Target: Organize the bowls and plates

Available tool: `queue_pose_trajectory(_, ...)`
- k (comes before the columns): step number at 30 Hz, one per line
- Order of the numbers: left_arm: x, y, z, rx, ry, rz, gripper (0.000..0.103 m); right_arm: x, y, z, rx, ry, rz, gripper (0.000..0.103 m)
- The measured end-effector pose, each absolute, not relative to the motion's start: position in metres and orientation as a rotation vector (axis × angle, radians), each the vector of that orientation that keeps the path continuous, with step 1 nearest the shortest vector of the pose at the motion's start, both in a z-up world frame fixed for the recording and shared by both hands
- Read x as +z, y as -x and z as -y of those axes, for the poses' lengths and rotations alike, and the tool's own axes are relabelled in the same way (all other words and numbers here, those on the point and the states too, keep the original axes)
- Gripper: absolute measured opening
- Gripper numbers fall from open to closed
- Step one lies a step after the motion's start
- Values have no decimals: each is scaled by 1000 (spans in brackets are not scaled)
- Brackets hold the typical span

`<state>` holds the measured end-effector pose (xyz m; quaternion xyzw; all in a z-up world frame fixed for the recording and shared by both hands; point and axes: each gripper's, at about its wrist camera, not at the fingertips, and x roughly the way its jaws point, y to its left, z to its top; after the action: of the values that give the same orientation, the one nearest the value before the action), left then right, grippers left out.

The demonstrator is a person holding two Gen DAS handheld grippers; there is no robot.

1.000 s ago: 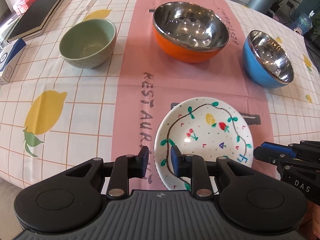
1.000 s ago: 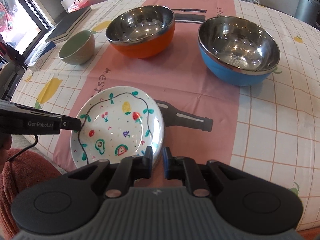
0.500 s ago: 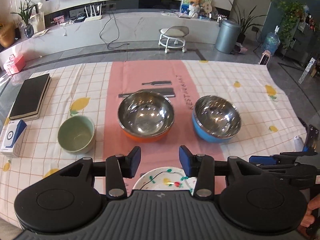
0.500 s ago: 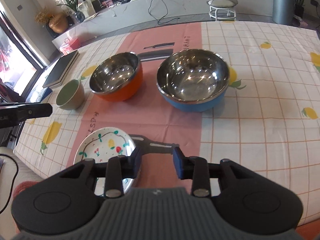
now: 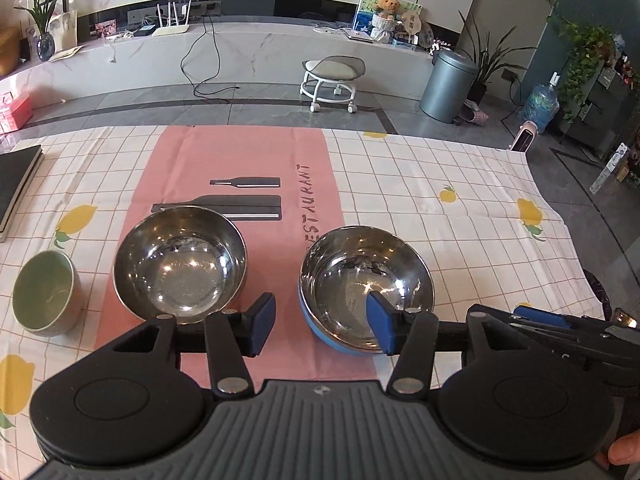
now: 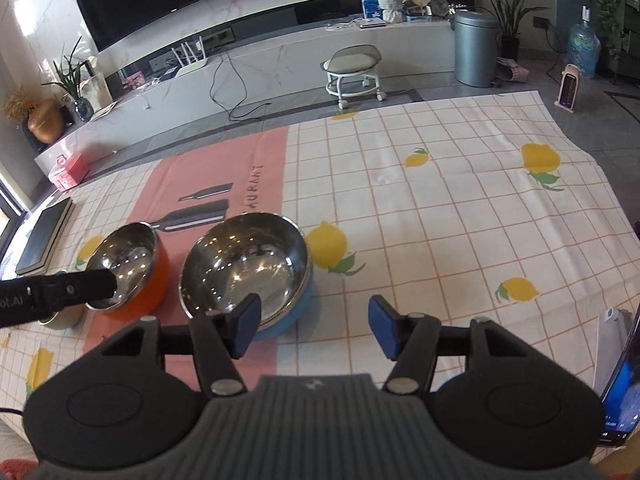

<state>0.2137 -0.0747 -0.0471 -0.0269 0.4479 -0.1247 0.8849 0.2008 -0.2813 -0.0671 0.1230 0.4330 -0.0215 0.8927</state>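
Note:
A steel-lined orange bowl and a steel-lined blue bowl stand side by side on the tablecloth, with a small green bowl to their left. My left gripper is open and empty, held above the table's near side in front of the two steel bowls. My right gripper is open and empty, just right of the blue bowl; the orange bowl lies further left. The painted plate is hidden below both cameras.
A black book lies at the table's left edge. The checked cloth with lemon prints stretches to the right of the bowls. A phone stands at the near right edge. A stool and a bin stand on the floor beyond.
Both grippers have lifted up and back from the painted plate and opened wide. The plate has dropped out of view below them, and the room beyond the table now shows.

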Motion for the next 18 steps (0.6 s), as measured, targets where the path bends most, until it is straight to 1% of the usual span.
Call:
queue_pose_trajectory(11, -90, -243, 88, -202, 87, -993, 61, -106, -248, 288, -80, -265, -969, 59)
queue_pose_trajectory(12, -93, -245, 89, -200, 86, -998, 61, -110, -251, 289, -79, -274, -980, 56)
queue_pose_trajectory(14, -98, -248, 89, -192, 96, -1000, 61, -115, -256, 291, -62, -305, -985, 53)
queue_pose_trajectory(16, -103, -251, 89, -185, 104, -1007, 61, -119, -261, 290, -51, -317, -995, 46)
queue_pose_trajectory(18, -107, -253, 89, -183, 112, -1014, 61, -122, -265, 288, -51, -324, -1002, 42)
